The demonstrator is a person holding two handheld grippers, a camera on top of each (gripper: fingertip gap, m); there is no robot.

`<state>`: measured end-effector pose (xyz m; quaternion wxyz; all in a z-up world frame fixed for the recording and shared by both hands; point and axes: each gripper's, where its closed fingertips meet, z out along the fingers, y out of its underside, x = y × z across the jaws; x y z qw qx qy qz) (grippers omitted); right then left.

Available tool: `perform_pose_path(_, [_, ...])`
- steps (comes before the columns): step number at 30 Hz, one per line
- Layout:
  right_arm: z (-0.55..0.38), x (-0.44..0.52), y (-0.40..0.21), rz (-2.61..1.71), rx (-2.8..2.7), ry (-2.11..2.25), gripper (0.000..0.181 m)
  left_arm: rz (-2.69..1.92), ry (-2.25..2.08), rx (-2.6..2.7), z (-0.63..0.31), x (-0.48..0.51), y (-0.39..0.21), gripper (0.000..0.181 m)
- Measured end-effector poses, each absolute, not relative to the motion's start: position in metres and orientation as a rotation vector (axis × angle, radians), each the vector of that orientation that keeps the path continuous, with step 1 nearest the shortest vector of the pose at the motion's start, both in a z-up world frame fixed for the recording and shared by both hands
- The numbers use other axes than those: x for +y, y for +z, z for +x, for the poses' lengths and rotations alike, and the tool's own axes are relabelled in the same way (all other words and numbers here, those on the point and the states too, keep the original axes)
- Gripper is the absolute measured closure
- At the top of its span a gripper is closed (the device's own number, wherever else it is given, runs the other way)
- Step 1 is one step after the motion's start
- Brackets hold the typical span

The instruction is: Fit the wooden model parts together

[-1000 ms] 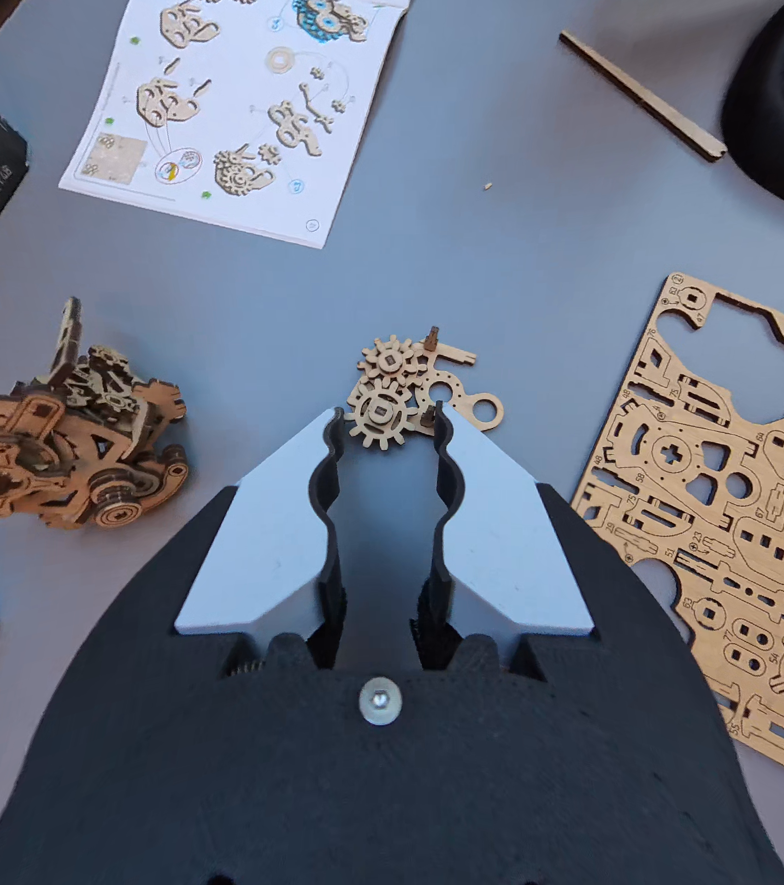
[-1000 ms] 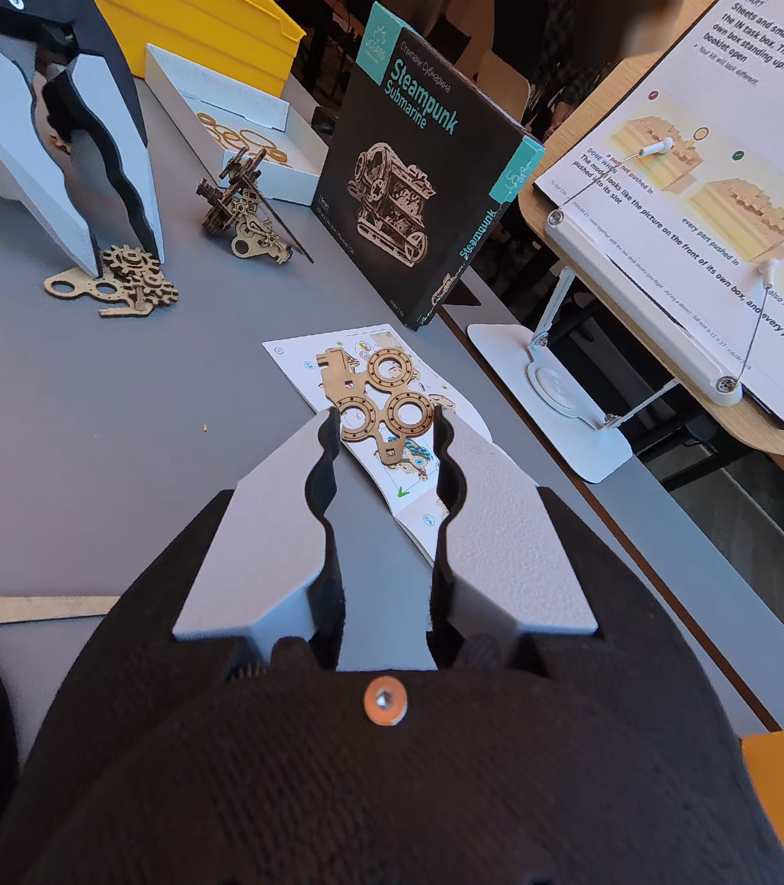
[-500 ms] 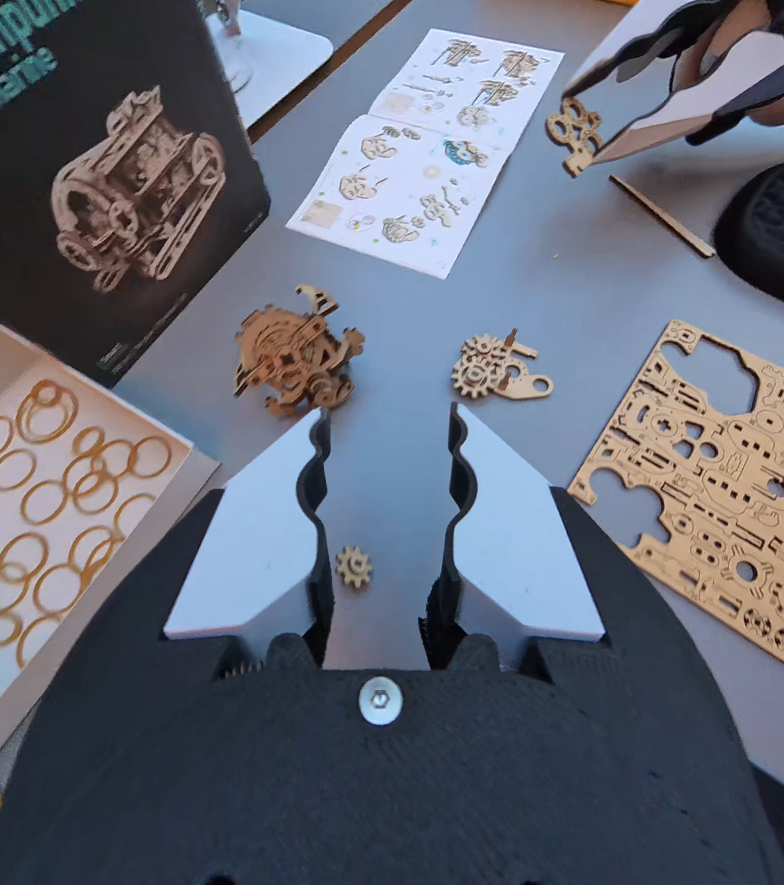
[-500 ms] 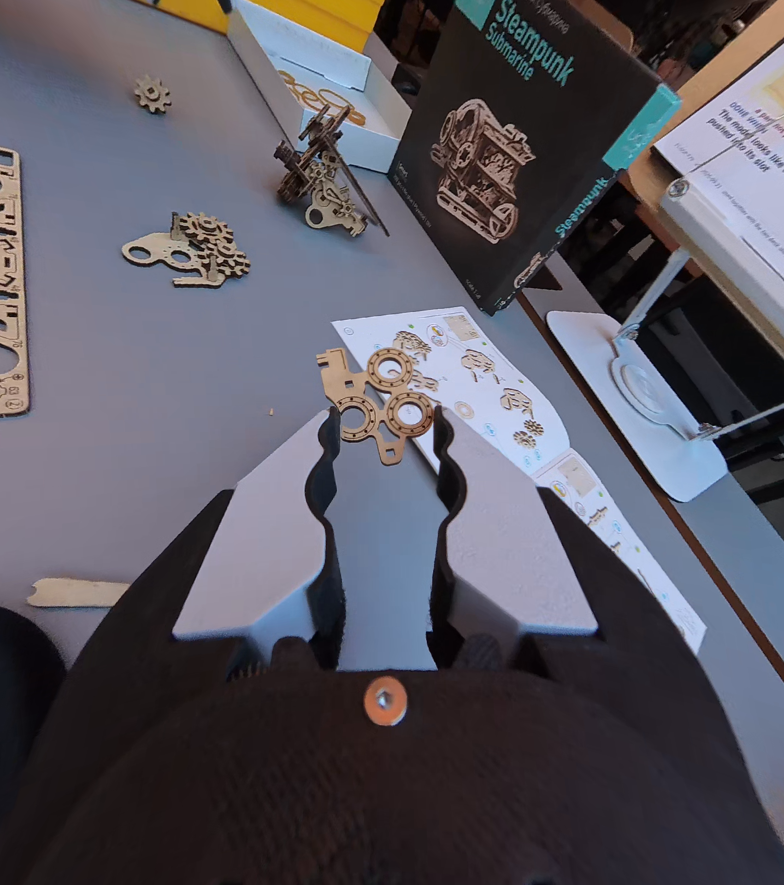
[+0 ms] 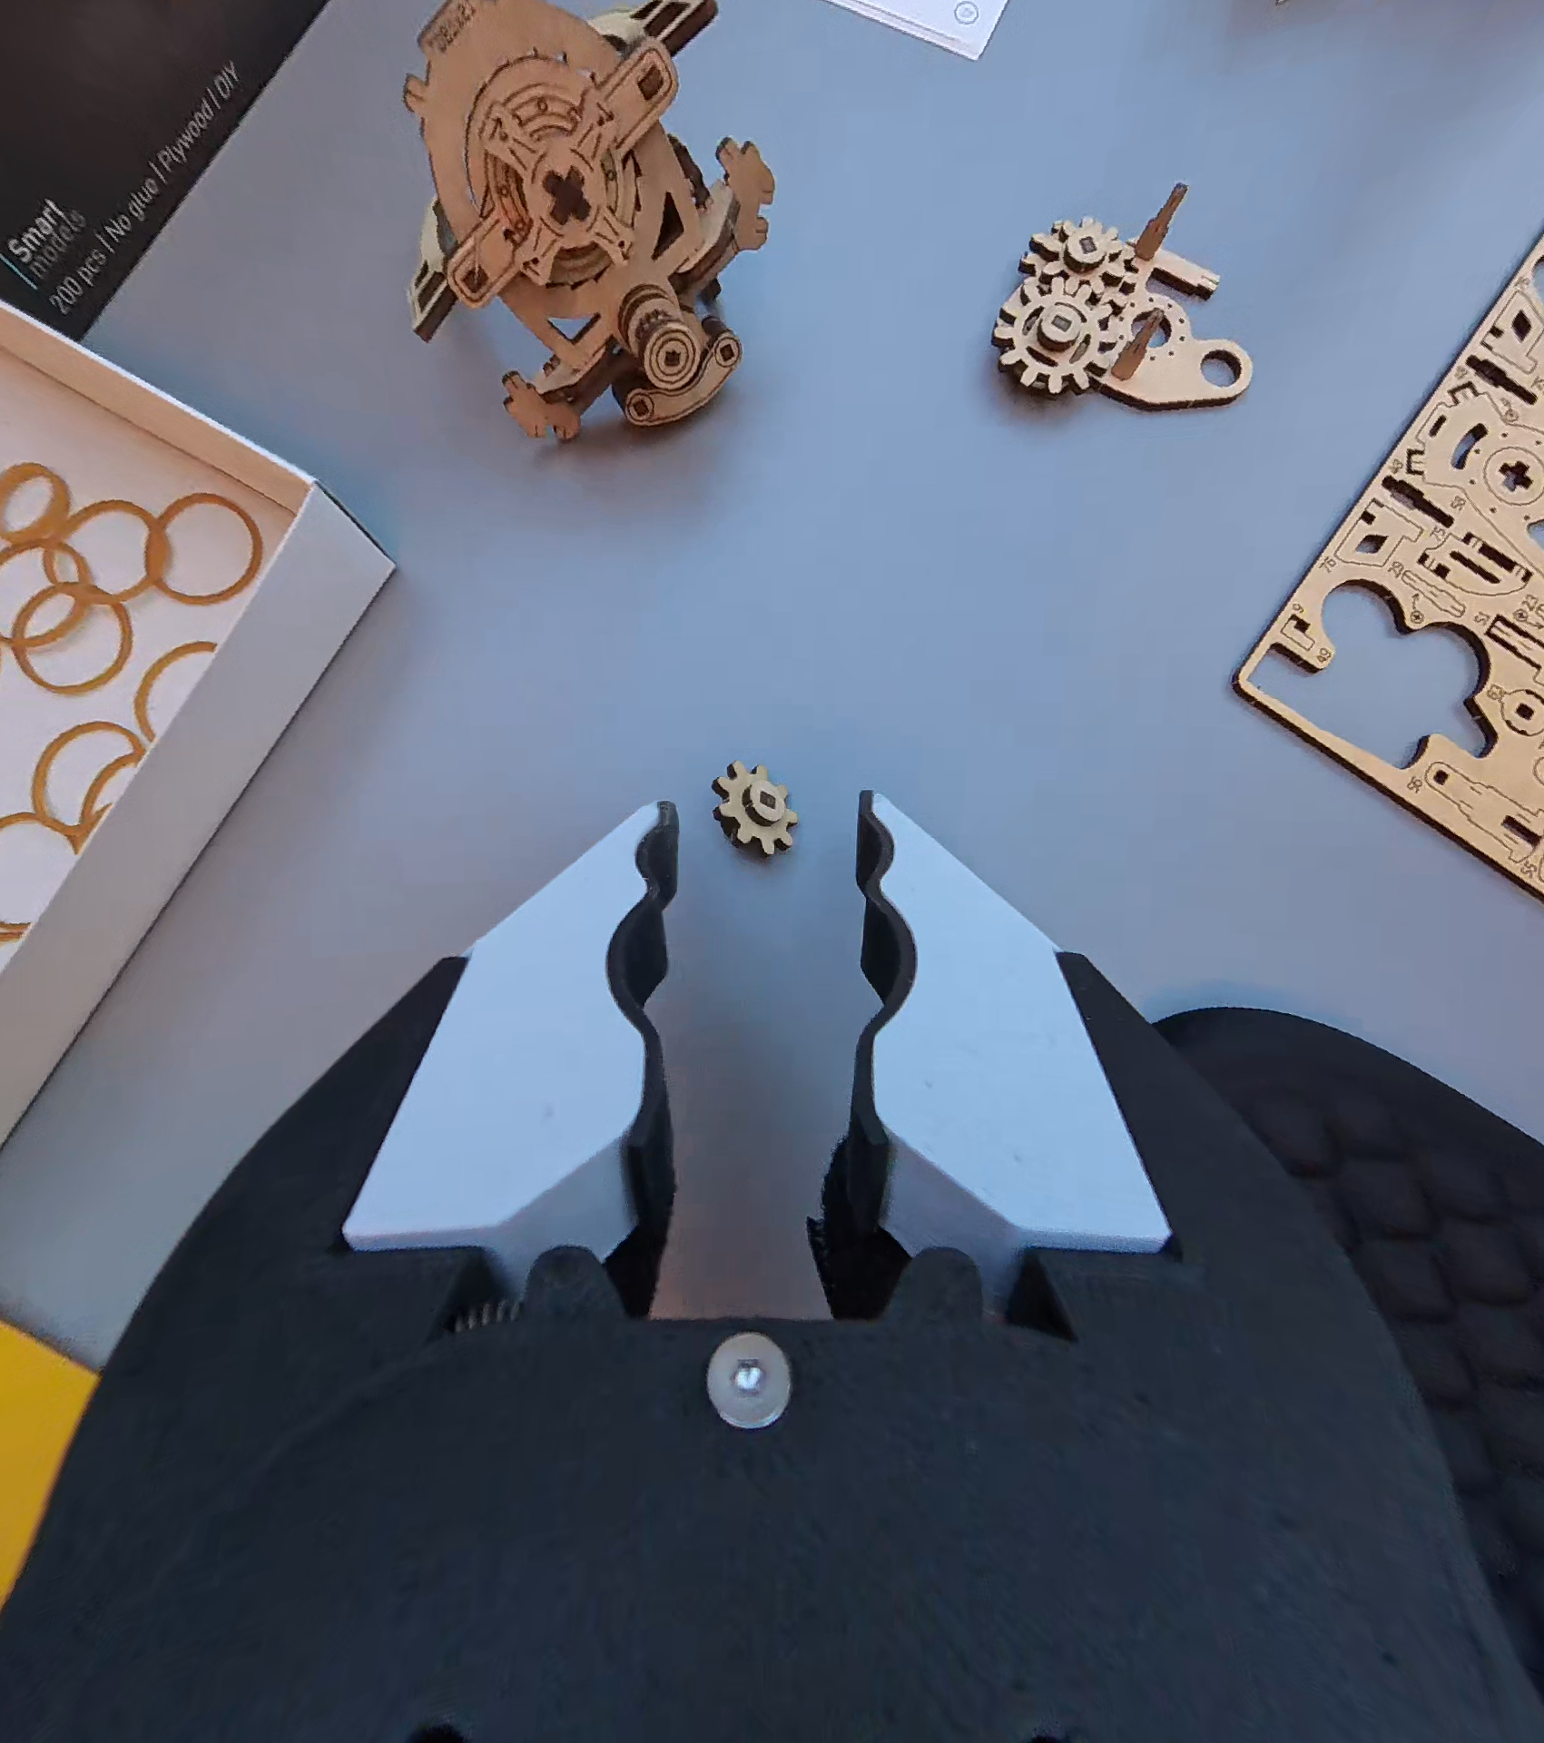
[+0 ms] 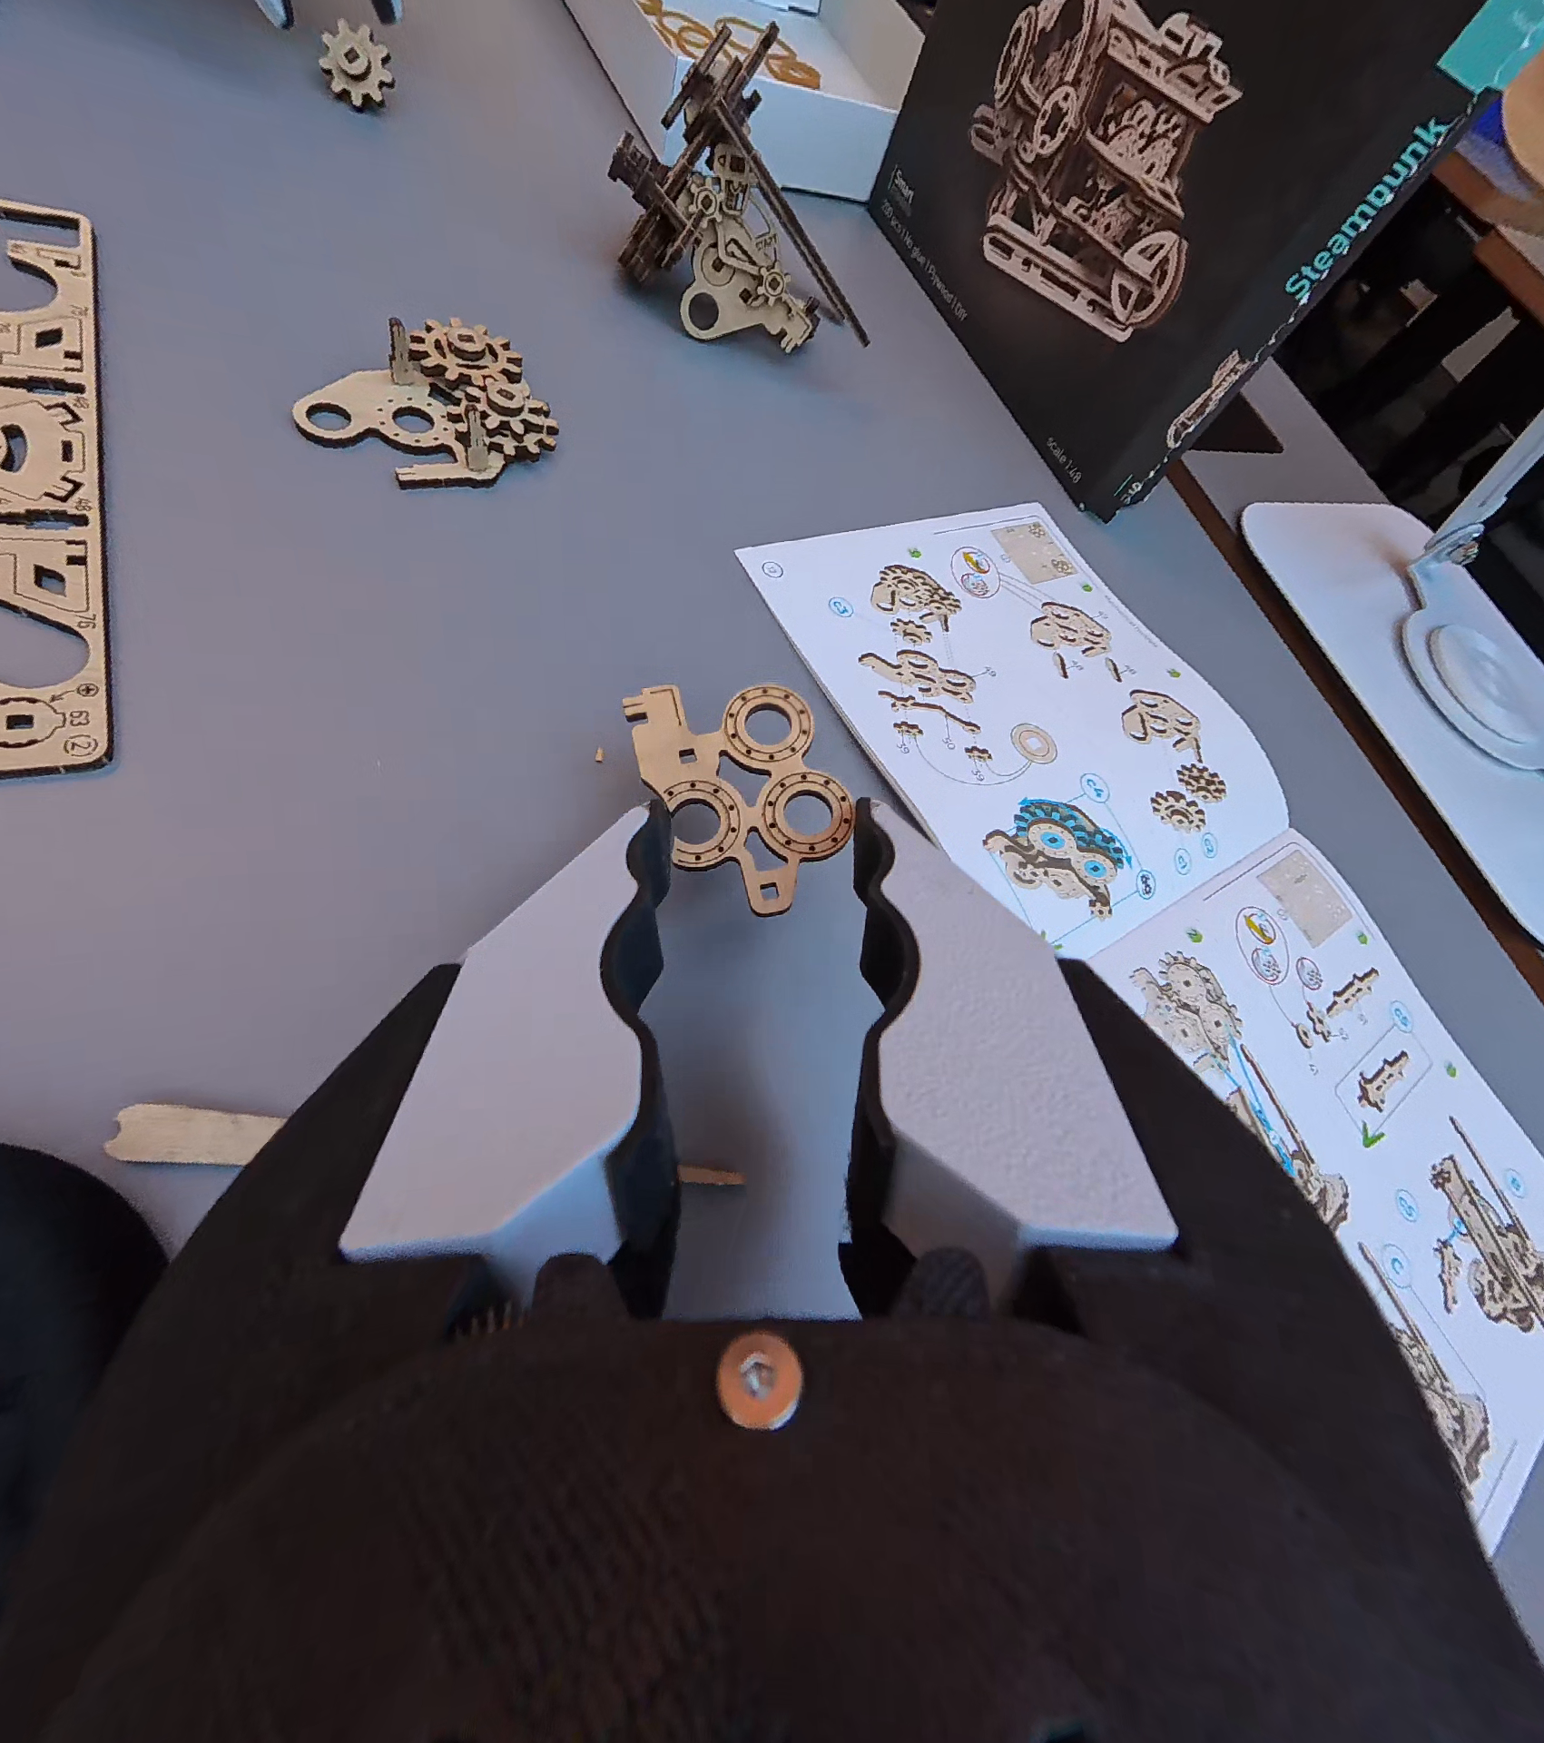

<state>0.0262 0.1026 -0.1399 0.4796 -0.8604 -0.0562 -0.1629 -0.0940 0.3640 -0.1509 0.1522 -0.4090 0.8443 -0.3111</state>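
Observation:
My left gripper (image 5: 764,813) is open and low over the grey table (image 5: 843,585). A small loose wooden gear (image 5: 754,819) lies flat between its fingertips, not gripped. My right gripper (image 6: 756,822) is shut on a flat three-ring wooden plate (image 6: 768,755) and holds it above the table. A wooden plate with two gears and two pegs (image 5: 1117,316) lies ahead of the left gripper to the right; it also shows in the right wrist view (image 6: 428,406). The small gear shows far off in the right wrist view (image 6: 356,64).
A part-built wooden model (image 5: 579,226) stands ahead on the left. A punched parts sheet (image 5: 1503,585) lies at right. A white box of rubber bands (image 5: 89,660) lies at left. The booklet (image 6: 1126,849), kit box (image 6: 1126,189), wooden stick (image 6: 183,1132) and black pad (image 5: 1456,1320) are nearby. The gap from one gripper's tips to the other's is roughly 30 cm.
My left gripper left the gear plate, drew back and came down so the small gear lies between its tips. My right gripper carried the three-ring plate off the booklet, toward the table's middle.

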Motion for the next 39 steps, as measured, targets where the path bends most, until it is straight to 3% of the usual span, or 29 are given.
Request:
perform_pose_path(12, [0.023,0.103,-0.146,-2.131,-0.202,-0.426,0.143,-1.434,-1.163,2.417,-0.096,0.362,-0.154,0.159])
perform_pose_path(15, [0.023,0.103,-0.146,-2.131,-0.205,-0.431,0.143,-1.508,-1.195,2.44,-0.098,0.361,-0.159,0.175])
perform_pose_path(30, [0.024,0.103,-0.146,-2.133,-0.216,-0.448,0.143,-1.462,-1.396,2.485,-0.101,0.34,-0.139,0.178])
perform_pose_path(39, [0.028,0.102,-0.145,-2.128,-0.183,-0.442,0.143,-1.346,-1.751,2.464,-0.083,0.265,-0.106,0.178])
